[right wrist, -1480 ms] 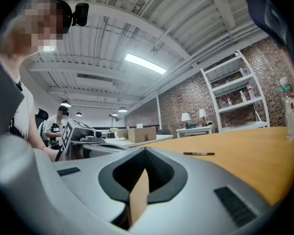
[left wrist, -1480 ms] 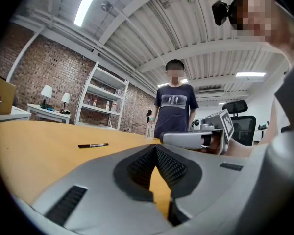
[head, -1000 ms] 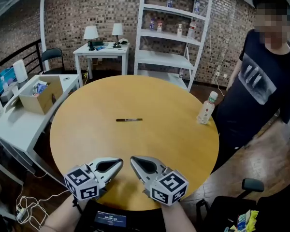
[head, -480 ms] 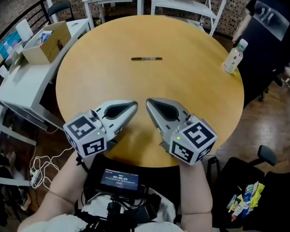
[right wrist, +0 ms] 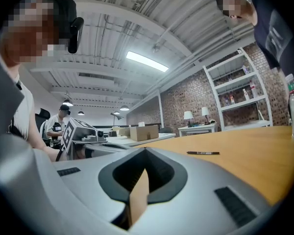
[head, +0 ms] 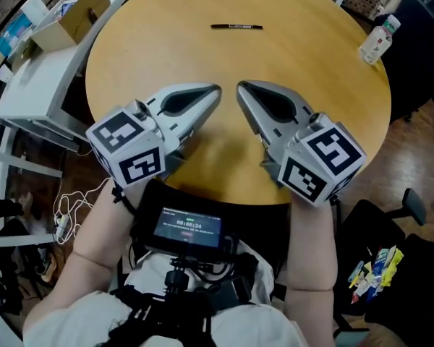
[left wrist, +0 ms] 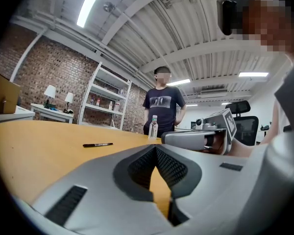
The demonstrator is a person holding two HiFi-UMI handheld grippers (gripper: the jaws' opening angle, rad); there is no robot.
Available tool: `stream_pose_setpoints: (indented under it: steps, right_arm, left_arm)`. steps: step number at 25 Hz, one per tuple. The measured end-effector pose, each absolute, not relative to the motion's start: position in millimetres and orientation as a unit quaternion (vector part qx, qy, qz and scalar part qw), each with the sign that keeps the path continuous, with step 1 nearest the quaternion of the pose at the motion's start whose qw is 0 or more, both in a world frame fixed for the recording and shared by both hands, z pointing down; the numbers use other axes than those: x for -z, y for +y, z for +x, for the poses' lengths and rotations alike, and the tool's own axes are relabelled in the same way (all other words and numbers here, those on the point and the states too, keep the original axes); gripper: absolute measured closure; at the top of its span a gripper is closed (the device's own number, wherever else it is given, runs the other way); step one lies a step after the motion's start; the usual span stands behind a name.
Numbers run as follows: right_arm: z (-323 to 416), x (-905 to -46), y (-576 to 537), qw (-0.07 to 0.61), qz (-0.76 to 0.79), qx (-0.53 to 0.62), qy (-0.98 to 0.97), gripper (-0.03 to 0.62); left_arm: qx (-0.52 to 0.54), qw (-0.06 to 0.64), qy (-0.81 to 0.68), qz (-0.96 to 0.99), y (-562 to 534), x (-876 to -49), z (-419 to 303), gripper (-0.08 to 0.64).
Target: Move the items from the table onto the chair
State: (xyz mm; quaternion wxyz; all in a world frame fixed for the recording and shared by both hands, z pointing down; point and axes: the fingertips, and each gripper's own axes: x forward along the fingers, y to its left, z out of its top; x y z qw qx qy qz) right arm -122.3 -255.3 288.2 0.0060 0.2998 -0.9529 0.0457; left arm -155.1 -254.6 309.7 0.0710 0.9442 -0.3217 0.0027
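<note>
Lying near the far side of the round table (head: 166,56), the black marker (head: 236,27) is well apart from our grippers; the bottle (head: 375,43) stands upright by the rim, far to the marker's right; we hold the left gripper (head: 215,91) and the right gripper (head: 242,87) side by side above the near edge, tips close, each with its fingers pressed together on nothing; the chair (head: 414,207) sits at our lower right, colourful packets on its seat.

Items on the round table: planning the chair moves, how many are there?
2: a black marker lying toward the far side, and a plastic bottle standing near the far right edge. No others show.
</note>
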Motion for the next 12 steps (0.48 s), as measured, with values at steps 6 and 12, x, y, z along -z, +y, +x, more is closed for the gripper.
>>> stream_pose_setpoints:
  steps: [6, 12]
  right_arm:
    - [-122.0, -287.0, -255.8, 0.003, 0.3, -0.046, -0.953, 0.592]
    - [-124.2, -289.5, -256.9, 0.002, 0.299, -0.049, -0.953, 0.592]
  left_arm:
    - [-0.002, 0.064, -0.319, 0.946, -254.2, -307.2, -153.7, 0.54]
    - [-0.003, 0.065, -0.323, 0.944, -256.6, -309.2, -157.1, 0.54]
